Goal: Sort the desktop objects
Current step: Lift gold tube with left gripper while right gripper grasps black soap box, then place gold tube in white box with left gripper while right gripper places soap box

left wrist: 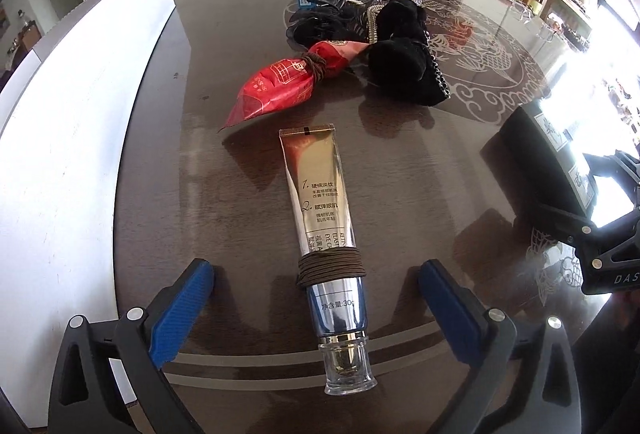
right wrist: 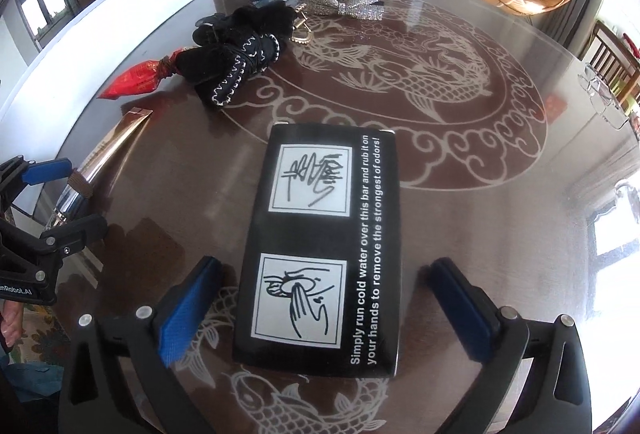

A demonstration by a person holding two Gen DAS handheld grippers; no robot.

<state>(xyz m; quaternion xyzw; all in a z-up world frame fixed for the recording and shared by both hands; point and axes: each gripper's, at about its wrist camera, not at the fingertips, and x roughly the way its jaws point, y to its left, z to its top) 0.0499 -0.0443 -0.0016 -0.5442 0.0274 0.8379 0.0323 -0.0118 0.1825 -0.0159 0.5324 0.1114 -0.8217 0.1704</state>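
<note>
I have both claws spread wide over the bench (left wrist: 224,193), each with one thing lying flat between its fingers and no pad touching it. The left claw (left wrist: 316,310) straddles a gold and silver tube (left wrist: 324,218), cap end toward me, with a brown hair band (left wrist: 331,268) wound round it near the neck. The right claw (right wrist: 320,308) straddles a flat black packet (right wrist: 326,246) on the bench's fish pattern.

I judge this to be the moment between pieces: either both things are just laid down in their spots, or I am about to pick them up; the views do not tell me which. If I grasp next, I need each claw lower and centred, then closed across the narrow width. The tube is slick and round, so I would take it near the banded part. The packet is wide and thin, so the pads must meet its long edges squarely.

Writing I can read: the packet says "Simply run cold water over this bar and rub it on your hands to remove the strongest of odors!", beside two line drawings of hands. The tube carries Chinese text, numbered 1 and 2, "30g", and part of "EYE". The left claw's body, seen from the right view, shows "nRobot.AI".

Farther off lie a red packet (left wrist: 280,85), tied with another band, and black hair accessories (left wrist: 404,57), still unsorted I think.
</note>
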